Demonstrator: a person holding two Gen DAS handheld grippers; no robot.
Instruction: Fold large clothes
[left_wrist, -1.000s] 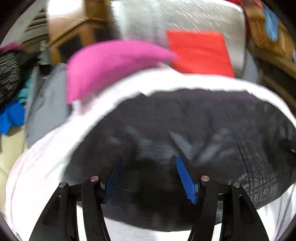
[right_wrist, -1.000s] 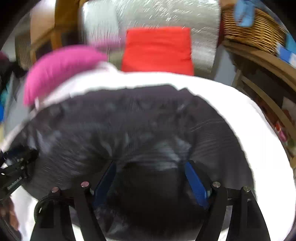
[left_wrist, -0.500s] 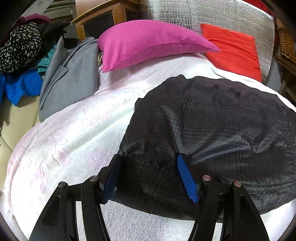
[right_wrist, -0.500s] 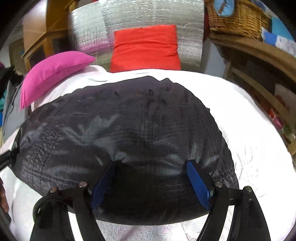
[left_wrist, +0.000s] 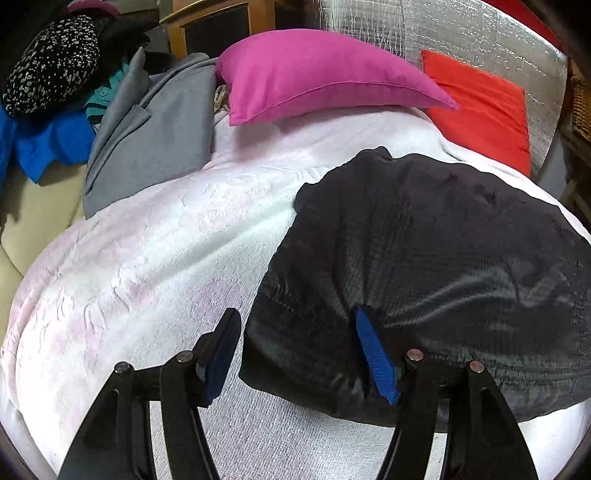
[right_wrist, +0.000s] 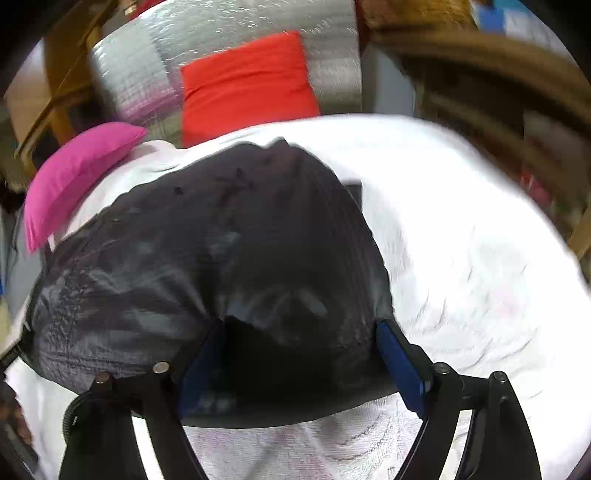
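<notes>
1. The dark jacket (left_wrist: 443, 266) lies folded into a broad, squarish bundle on the white blanket (left_wrist: 155, 266). It sits straight ahead of both grippers and below them, its near edge at the fingertips.

2. Its long axis looks to run left to right across the bed. The left gripper (left_wrist: 299, 354) is at the near-left corner and the right gripper (right_wrist: 295, 365) at the near-right corner, so neither hand is clearly nearer.

3. The left gripper stands fairly wide. Its right pad (left_wrist: 376, 362) rests against the cloth, while its left pad hangs clear over bare blanket, so the jacket's corner is between the jaws but not pinched.

4. The right gripper's jaws are opening. The near-right corner of the jacket lies between them, and the pads do not seem to press it; this view is blurred.

5. The jacket is thin, slick, faintly shiny cloth with a fine grid weave and a stitched seam near the left corner. It puffs softly and will likely slide or spring open.

6. The blanket is fuzzy, embossed and faintly pink. At the far side lie a pink pillow (left_wrist: 317, 74) and a red cushion (left_wrist: 484, 107); a grey garment (left_wrist: 151, 136) lies far left.
</notes>
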